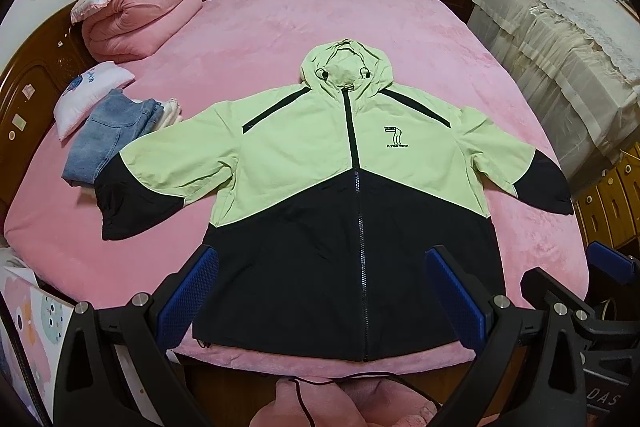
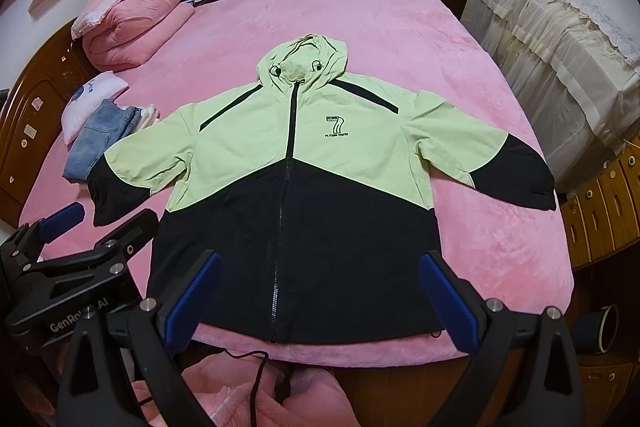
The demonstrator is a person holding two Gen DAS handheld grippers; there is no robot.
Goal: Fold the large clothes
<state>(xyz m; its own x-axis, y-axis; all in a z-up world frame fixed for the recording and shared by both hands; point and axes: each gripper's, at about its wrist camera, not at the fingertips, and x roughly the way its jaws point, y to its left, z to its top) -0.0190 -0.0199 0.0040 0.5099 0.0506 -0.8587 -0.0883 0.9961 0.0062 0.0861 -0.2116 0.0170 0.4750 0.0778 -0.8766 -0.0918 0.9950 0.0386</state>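
A large hooded jacket [image 1: 320, 155] [image 2: 280, 155], light green above and black below, lies flat and zipped, front up, on the pink bed [image 1: 280, 27] [image 2: 400, 39]. Both sleeves are spread out sideways and the hood points to the far side. My left gripper [image 1: 322, 267] hovers open over the black hem near the bed's front edge, with nothing between its blue pads. My right gripper [image 2: 320, 273] is open too, above the same hem, empty. Each gripper shows at the edge of the other's view: the right gripper [image 1: 576, 279] and the left gripper [image 2: 100, 223].
Folded jeans [image 1: 108, 139] [image 2: 100, 143] and a white pillow [image 1: 88, 95] lie at the bed's left. A rolled pink quilt [image 1: 136, 11] sits at the far left corner. A cloth-covered cabinet [image 1: 560, 59] stands to the right. A black cord [image 2: 256, 367] trails below the bed's front edge.
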